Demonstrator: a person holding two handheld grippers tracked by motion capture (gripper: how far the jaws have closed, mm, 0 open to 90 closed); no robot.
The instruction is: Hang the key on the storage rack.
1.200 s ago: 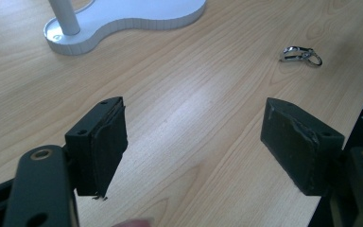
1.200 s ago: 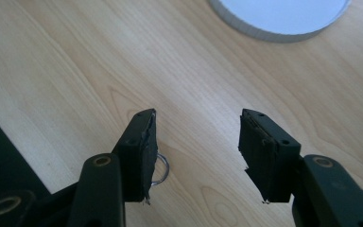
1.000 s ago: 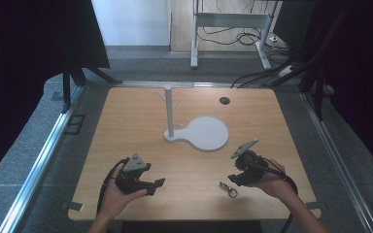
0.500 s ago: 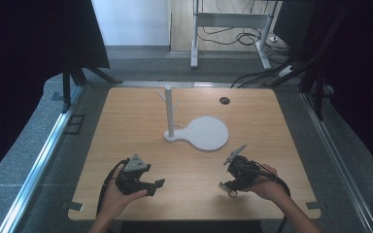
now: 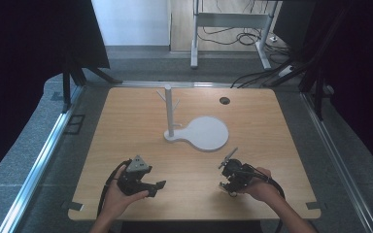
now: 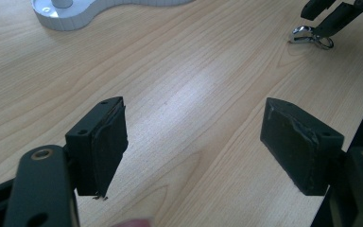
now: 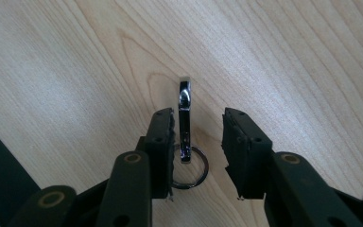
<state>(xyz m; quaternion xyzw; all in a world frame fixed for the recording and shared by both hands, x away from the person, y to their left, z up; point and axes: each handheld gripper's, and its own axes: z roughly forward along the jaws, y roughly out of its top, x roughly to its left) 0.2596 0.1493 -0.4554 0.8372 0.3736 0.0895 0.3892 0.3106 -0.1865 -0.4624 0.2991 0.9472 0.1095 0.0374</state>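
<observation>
A small silver clip [image 7: 185, 113] with a key ring [image 7: 199, 171] lies flat on the wooden table [image 5: 126, 126] near its front right. My right gripper [image 7: 198, 119] points down over it, open, with one jaw on each side of the clip; the left jaw is very close to it. From the left gripper view the clip [image 6: 310, 37] lies under the right gripper [image 6: 333, 16]. In the high view the right gripper [image 5: 225, 184] is held low by a hand. My left gripper [image 6: 194, 113] is open with nothing between its jaws, resting front left [image 5: 156, 187].
A white stand [image 5: 169, 111] with short pegs rises from a round white base [image 5: 206, 133] at the table's middle; its base edge [image 6: 75, 14] shows in the left gripper view. A dark cable hole [image 5: 224, 100] sits at the back. The front edge is close to both hands.
My right gripper has moved left and toward the front edge, tipping down over the clip so its jaws now straddle it. The left gripper has stayed put.
</observation>
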